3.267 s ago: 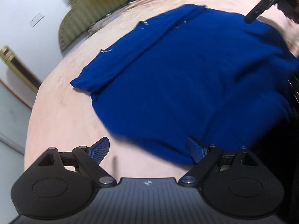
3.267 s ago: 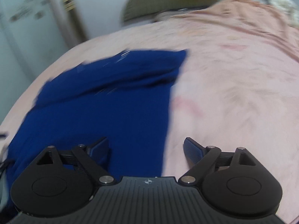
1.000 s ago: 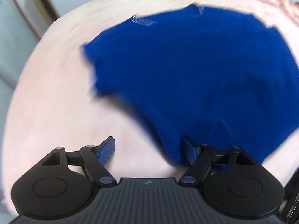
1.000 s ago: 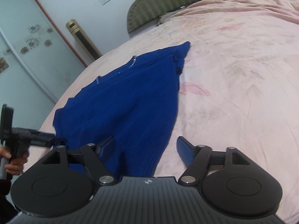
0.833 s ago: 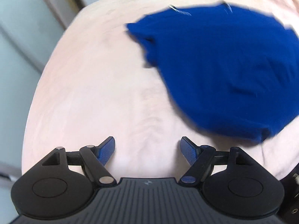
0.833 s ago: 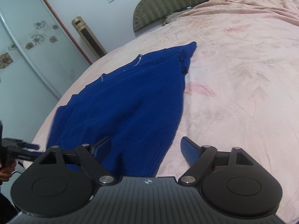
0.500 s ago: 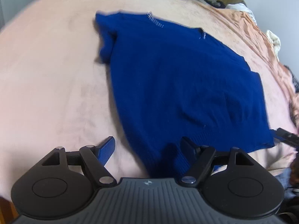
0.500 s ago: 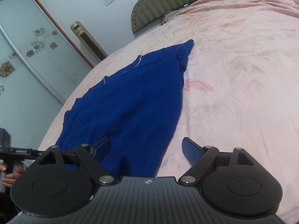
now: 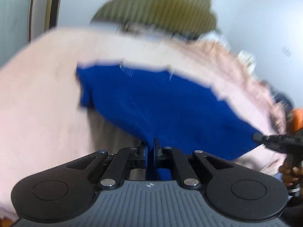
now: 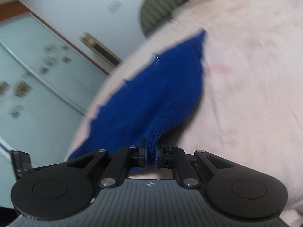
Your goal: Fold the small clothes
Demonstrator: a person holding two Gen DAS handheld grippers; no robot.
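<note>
Sweater [image 9: 170,109] hem lifted off pink bedspread [image 9: 37,113]; blurred headboard [image 9: 161,9], probably green.

Sweater on the bed, pinched at its near hem by both grippers

In the left wrist view the sweater [image 9: 161,102] lies mid-frame on the bedspread [image 9: 41,113], headboard [image 9: 157,9] behind at top centre; the left gripper [image 9: 150,154] sits at the lower-centre hem, the right gripper [image 9: 259,137] at the right edge, where a hand [image 9: 290,172] holds it.
</note>
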